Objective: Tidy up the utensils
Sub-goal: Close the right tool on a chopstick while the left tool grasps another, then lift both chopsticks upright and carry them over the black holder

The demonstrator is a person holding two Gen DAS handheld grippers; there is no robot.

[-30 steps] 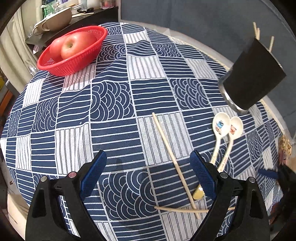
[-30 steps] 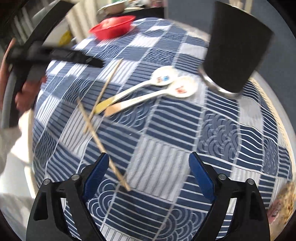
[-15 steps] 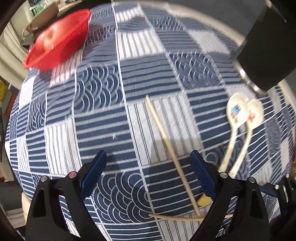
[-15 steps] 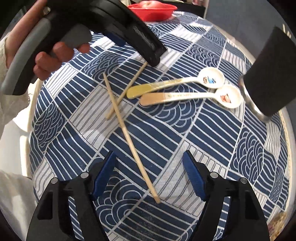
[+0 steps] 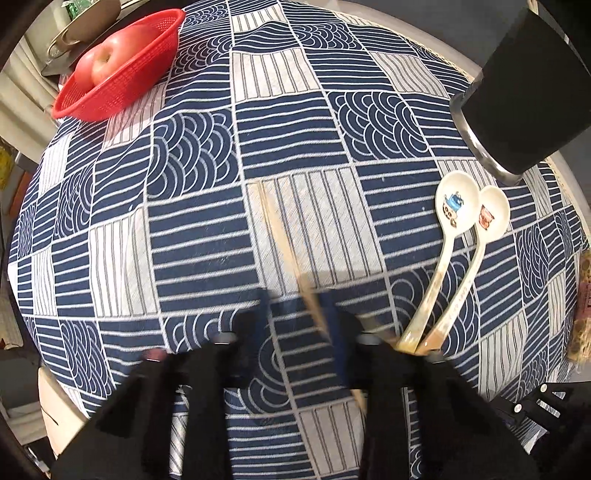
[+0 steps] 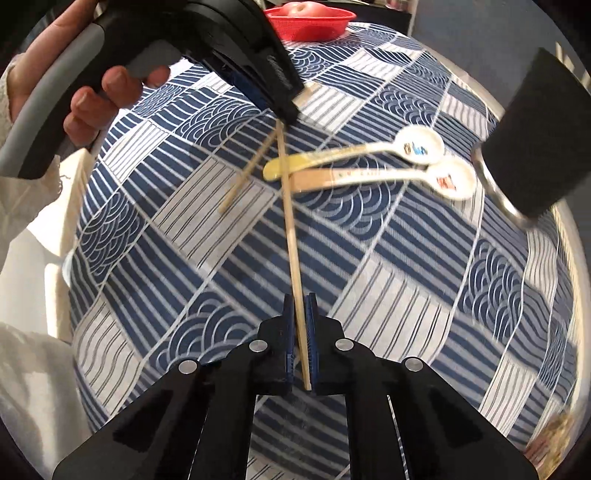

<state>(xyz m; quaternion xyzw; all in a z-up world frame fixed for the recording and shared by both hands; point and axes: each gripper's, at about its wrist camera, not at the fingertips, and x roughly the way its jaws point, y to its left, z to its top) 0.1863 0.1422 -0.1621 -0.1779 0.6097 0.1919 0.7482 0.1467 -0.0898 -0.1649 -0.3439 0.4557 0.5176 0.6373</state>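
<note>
Looks like someone's home dining spot: round table (image 5: 424, 48) with a patchwork tablecloth (image 5: 295, 122), an apple (image 5: 107, 62) in a red basket (image 5: 147, 77) (cookware (image 5: 85, 18) behind).

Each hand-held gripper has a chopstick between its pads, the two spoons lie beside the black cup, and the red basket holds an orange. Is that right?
Not quite. The left wrist view shows an apple in the red basket, not an orange. The rest holds: the right hand-held gripper and the left hand-held gripper each have a chopstick between their pads, and the two spoons lie beside the black cup.

No legible text observed. Spoon bowls (image 5: 455, 207) carry small cartoon pictures; faint handle lettering is too blurred to read.
</note>
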